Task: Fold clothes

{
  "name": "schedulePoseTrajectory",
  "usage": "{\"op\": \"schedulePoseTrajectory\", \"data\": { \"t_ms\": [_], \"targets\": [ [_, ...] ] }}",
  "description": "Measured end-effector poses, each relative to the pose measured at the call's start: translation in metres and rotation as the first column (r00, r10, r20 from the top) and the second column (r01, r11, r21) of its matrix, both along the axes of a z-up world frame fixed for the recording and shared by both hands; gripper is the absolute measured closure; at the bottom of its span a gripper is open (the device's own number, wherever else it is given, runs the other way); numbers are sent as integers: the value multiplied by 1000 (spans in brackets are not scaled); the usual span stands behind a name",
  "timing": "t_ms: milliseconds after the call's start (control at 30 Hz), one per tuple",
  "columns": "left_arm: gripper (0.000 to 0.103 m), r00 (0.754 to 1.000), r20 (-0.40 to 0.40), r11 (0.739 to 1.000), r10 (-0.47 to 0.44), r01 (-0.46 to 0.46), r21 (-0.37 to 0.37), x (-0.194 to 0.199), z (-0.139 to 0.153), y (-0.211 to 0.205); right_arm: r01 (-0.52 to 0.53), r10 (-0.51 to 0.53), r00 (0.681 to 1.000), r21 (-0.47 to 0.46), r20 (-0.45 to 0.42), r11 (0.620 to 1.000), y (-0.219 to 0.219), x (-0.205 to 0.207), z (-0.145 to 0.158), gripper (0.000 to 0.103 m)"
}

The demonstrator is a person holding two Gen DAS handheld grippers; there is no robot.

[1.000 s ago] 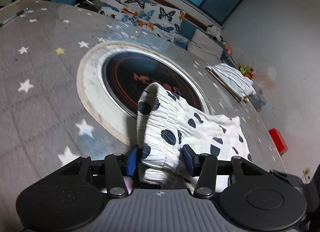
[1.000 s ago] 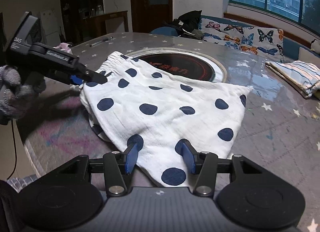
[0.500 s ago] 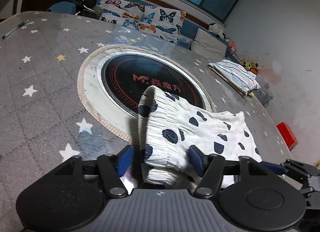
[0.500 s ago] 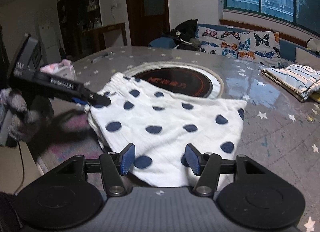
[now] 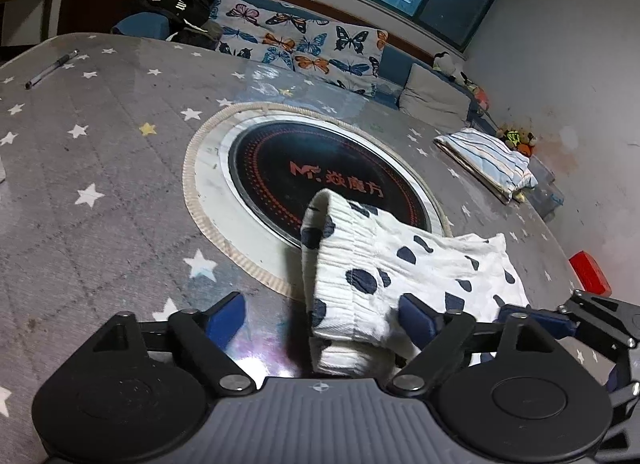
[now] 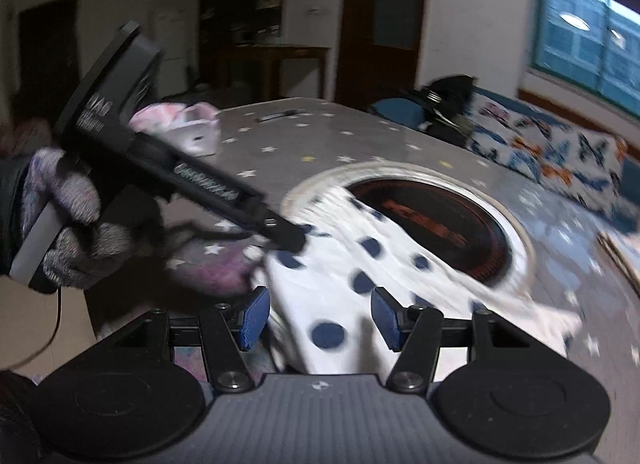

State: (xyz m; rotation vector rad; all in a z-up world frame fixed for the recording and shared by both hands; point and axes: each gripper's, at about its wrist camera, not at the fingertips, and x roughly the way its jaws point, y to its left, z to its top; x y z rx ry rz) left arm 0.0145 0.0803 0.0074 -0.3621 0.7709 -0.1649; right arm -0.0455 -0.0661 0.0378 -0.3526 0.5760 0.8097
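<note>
The white garment with dark blue dots (image 5: 404,276) lies on the near part of the table (image 5: 100,151), its ribbed waistband folded up into a hump that reaches over the near rim of the round black cooktop (image 5: 320,179) set in the table's middle. The rest of the cloth spreads flat to the right. The left gripper (image 5: 320,318) sits over the near end of the waistband with its blue fingers (image 5: 224,316) spread wide; the cloth lies between them, and neither pad presses on it. In the right wrist view, which is blurred, the right gripper (image 6: 316,318) also has its blue fingers (image 6: 254,318) spread apart, with the dotted cloth passing between them untouched on both sides. In that same view a gloved hand (image 6: 64,223) holds the left gripper's handle at the left edge. Farther off, a pen (image 5: 52,68) lies on the far left of the table and a folded striped cloth (image 5: 486,161) rests on its far right. Beyond the table stands a sofa with butterfly cushions (image 5: 304,45), with a black bag (image 5: 190,7) at its left end.
</note>
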Motion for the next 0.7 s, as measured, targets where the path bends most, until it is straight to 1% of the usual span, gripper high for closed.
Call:
{"op": "schedulePoseTrajectory", "data": {
  "t_ms": [100, 167, 200, 300, 433, 467, 533, 600, 700],
  "targets": [
    [9, 1000, 11, 1000, 8, -7, -2, 1, 5, 3, -53, 54, 998, -62, 20, 997, 21, 0, -6, 46],
    [2, 1000, 11, 1000, 9, -9, -15, 2, 7, 4, -83, 86, 996, -106, 28, 991, 34, 0, -12, 46],
    [1, 1000, 11, 1000, 8, -8, -26, 2, 8, 6, -91, 97, 995, -132, 36, 987, 40, 0, -15, 46],
    [0, 1000, 7, 998, 6, -5, -60, 2, 10, 8, -94, 109, 992, -187, 71, 978, 49, -1, -22, 46],
    [0, 999, -39, 991, 3, -8, -137, 4, 6, 8, -94, 127, 985, -259, 116, 961, 60, -3, -32, 50],
    [0, 999, -53, 987, 4, -13, -158, 4, 5, 9, -94, 128, 985, -264, 115, 960, 61, -2, -34, 50],
    [0, 997, -79, 978, 12, -28, -205, 4, 3, 9, -95, 128, 985, -256, 113, 962, 61, -2, -35, 57],
    [0, 995, -102, 967, 18, -43, -250, 4, 0, 10, -89, 117, 987, -236, 107, 968, 60, -1, -35, 71],
    [0, 993, -116, 947, 29, -64, -313, 1, -1, 11, -55, 66, 995, -158, 70, 986, 49, 7, -29, 81]
  ]
}}
